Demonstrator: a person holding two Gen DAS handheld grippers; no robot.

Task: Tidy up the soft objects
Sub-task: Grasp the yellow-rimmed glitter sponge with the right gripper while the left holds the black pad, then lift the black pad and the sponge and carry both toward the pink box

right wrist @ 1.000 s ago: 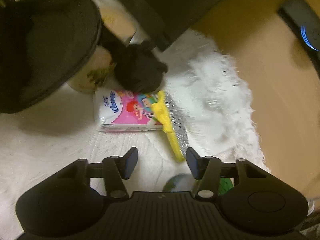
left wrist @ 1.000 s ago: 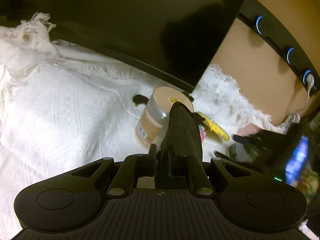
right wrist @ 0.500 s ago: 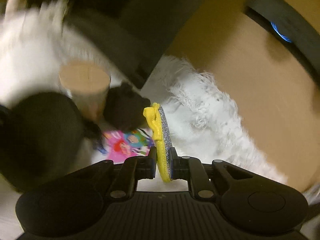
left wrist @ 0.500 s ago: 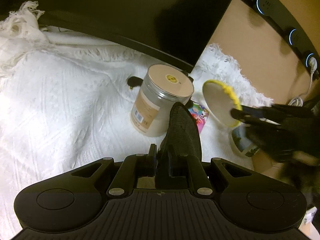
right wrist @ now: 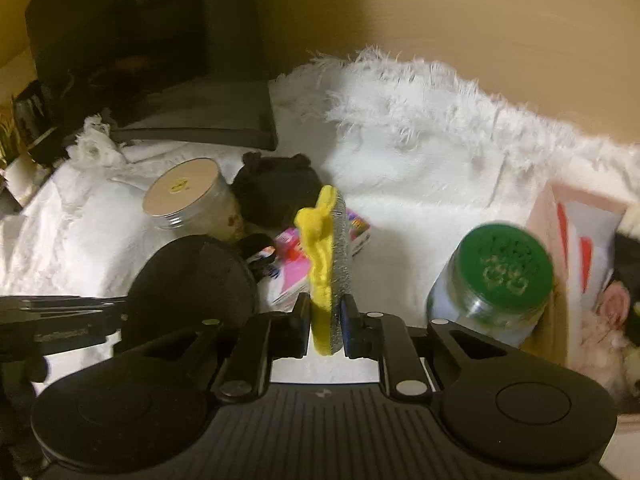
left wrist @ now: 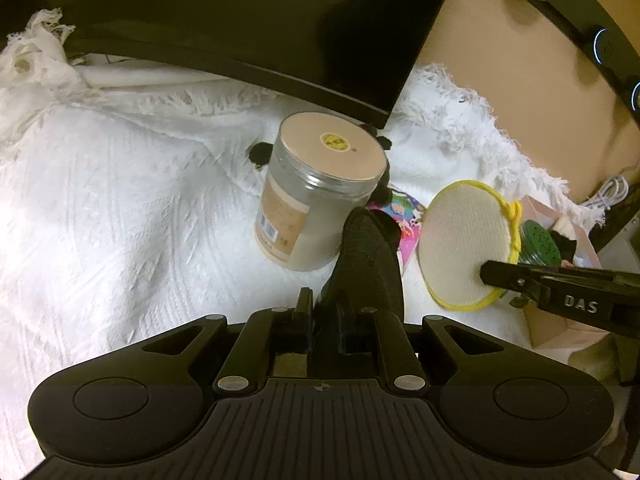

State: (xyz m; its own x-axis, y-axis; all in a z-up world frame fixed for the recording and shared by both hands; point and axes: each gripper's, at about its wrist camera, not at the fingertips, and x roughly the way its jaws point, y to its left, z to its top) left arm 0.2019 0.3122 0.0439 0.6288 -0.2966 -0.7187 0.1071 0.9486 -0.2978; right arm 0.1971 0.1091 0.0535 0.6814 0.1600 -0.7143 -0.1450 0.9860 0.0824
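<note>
My left gripper point(left wrist: 340, 304) is shut on a black fabric piece point(left wrist: 370, 252) and holds it upright above the white blanket point(left wrist: 120, 208). My right gripper point(right wrist: 327, 316) is shut on a round yellow-edged scrub pad point(right wrist: 329, 256), held on edge; the pad also shows in the left wrist view point(left wrist: 466, 248) at the right, with the right gripper point(left wrist: 496, 276) clamped on its lower edge. A black soft item point(right wrist: 276, 190) lies behind a pink tissue pack point(right wrist: 290, 248) on the blanket.
A tan-lidded jar point(left wrist: 316, 192) stands on the blanket beside the tissue pack point(left wrist: 400, 220). A green-lidded jar point(right wrist: 496, 284) leans at the right by a pink box point(right wrist: 576, 240). A dark monitor point(left wrist: 240, 20) overhangs the back. A wooden wall point(left wrist: 520, 64) is at right.
My right gripper closed on the yellow scrub pad, lifted it off the tissue pack and carried it right toward the green-lidded jar. My left gripper kept its hold on the black fabric.
</note>
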